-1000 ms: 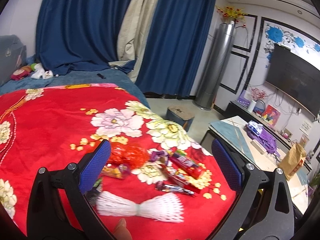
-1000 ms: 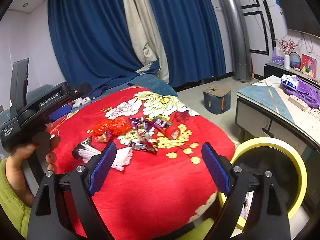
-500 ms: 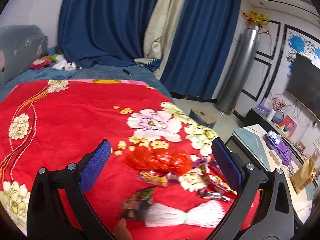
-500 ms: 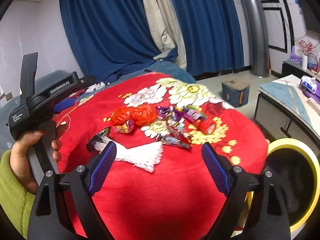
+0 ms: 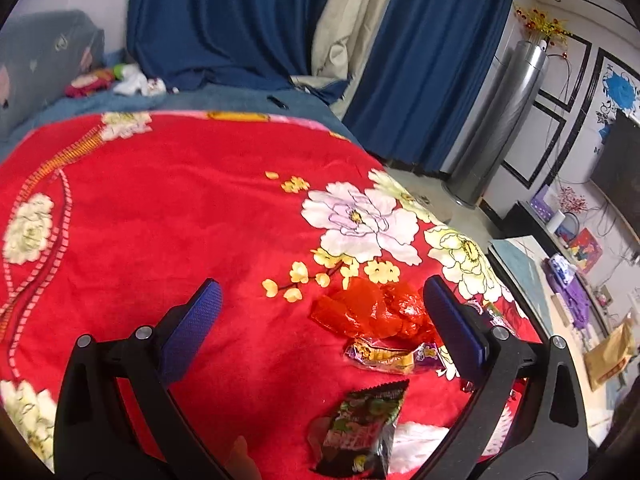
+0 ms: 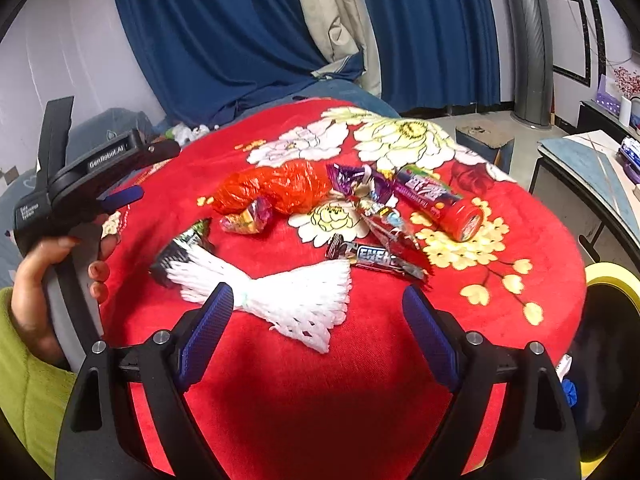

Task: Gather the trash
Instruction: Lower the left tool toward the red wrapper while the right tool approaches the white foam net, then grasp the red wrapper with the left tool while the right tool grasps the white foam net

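Observation:
Trash lies in a pile on a red floral blanket [image 6: 320, 380]: a crumpled red plastic bag [image 6: 280, 190], a white foam net [image 6: 288, 296], a dark snack wrapper [image 5: 360, 428], a red-capped tube [image 6: 440, 200], a candy bar wrapper [image 6: 376, 258] and several small wrappers. My right gripper [image 6: 318, 330] is open and empty, just short of the foam net. My left gripper [image 5: 320, 328] is open and empty above the red bag [image 5: 372, 316] and dark wrapper; it also shows at the left of the right wrist view [image 6: 120, 196].
A yellow-rimmed bin [image 6: 612, 300] stands at the blanket's right edge. A low table [image 5: 560, 300] with clutter and a cardboard box [image 6: 484, 140] on the floor lie to the right. Blue curtains [image 5: 240, 20] hang behind.
Both grippers have moved closer to the trash pile. The left view has swung left, so the pile now sits lower right. Both stay open.

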Demonstrator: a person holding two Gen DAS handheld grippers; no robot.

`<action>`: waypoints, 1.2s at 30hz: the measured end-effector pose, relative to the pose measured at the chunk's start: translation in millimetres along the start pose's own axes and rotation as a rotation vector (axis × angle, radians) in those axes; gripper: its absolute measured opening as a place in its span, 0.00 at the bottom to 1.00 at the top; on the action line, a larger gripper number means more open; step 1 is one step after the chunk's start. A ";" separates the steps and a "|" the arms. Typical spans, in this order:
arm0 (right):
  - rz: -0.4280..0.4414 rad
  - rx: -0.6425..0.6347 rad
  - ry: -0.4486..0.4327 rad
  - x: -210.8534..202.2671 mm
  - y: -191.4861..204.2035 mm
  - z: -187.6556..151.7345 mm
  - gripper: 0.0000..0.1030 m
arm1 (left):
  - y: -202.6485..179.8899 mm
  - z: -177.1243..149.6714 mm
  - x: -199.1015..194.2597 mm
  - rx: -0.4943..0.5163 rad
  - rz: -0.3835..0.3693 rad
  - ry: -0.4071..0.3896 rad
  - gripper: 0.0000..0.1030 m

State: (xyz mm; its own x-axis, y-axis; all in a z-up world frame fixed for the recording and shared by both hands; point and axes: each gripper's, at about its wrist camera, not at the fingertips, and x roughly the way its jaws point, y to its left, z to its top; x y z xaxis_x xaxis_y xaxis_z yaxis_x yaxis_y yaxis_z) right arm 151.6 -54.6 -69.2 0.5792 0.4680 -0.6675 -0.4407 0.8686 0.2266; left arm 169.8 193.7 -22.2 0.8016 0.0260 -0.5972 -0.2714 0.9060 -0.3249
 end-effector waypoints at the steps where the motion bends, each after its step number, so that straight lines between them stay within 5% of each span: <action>1: -0.004 0.001 0.008 4.1 -0.1 -0.4 0.79 | 3.8 0.1 5.6 -0.026 -0.031 0.022 0.89; 6: 0.007 0.027 0.036 19.0 -2.3 -2.6 0.74 | 16.6 -3.2 34.7 -0.127 -0.122 0.115 0.89; 11: 0.027 -0.008 0.060 26.9 1.2 -8.0 0.40 | 22.6 -10.1 56.8 -0.230 -0.227 0.186 0.77; 15: 0.026 -0.033 0.052 21.6 0.9 -12.6 0.23 | 19.9 -15.9 64.5 -0.239 -0.235 0.208 0.58; 19: 0.038 -0.031 0.051 15.3 -1.4 -16.2 0.18 | 17.7 -16.9 67.4 -0.236 -0.245 0.223 0.42; 24: 0.038 -0.053 0.041 5.8 1.5 -22.0 0.16 | 18.4 -22.3 71.7 -0.245 -0.261 0.245 0.05; 36: 0.049 -0.054 -0.019 -16.6 -2.0 -18.5 0.14 | 11.8 -15.9 23.8 -0.205 -0.279 0.088 0.00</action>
State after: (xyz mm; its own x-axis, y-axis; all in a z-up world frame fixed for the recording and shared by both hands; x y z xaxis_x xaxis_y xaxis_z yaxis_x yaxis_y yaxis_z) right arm 130.1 -67.1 -71.7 0.5683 0.5133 -0.6431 -0.5050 0.8346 0.2200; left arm 177.1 198.3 -51.9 0.8134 -0.2547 -0.5229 -0.1572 0.7694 -0.6192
